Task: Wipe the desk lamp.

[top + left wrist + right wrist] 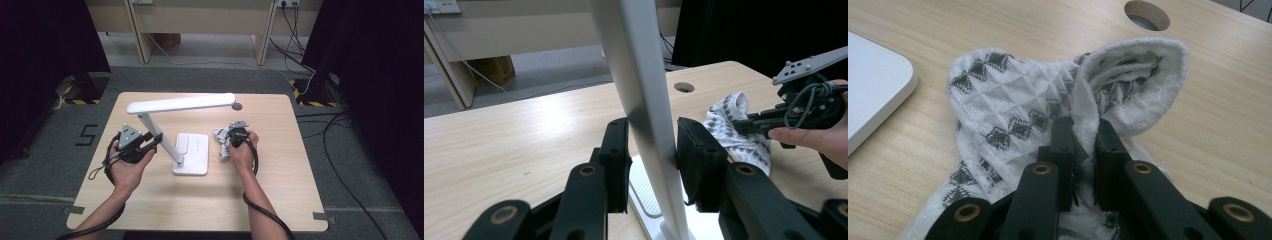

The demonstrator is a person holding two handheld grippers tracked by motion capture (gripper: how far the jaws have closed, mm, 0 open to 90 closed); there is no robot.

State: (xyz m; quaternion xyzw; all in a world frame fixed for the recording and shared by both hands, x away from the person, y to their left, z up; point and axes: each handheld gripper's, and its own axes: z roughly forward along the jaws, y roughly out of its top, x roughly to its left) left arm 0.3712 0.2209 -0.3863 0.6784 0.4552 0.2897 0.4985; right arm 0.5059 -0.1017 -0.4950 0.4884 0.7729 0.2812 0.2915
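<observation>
A white desk lamp stands mid-table, with its long head (180,103) level, a slanted stem (160,137) and a flat base (192,152). My left gripper (154,141) is shut on the stem (644,100), one black pad against each side of it, low down just above the base (644,195). To the right of the base lies a crumpled white cloth (223,152) with a dark diamond pattern. My right gripper (1084,135) is shut on a raised fold of the cloth (1008,110). The left gripper view has the right gripper (744,125) at that cloth (734,130).
The wooden table (200,200) has a round cable hole (237,106) at its far edge, behind the cloth. Bare wood lies in front of the lamp base and toward the right edge. Cables run over the floor to the right.
</observation>
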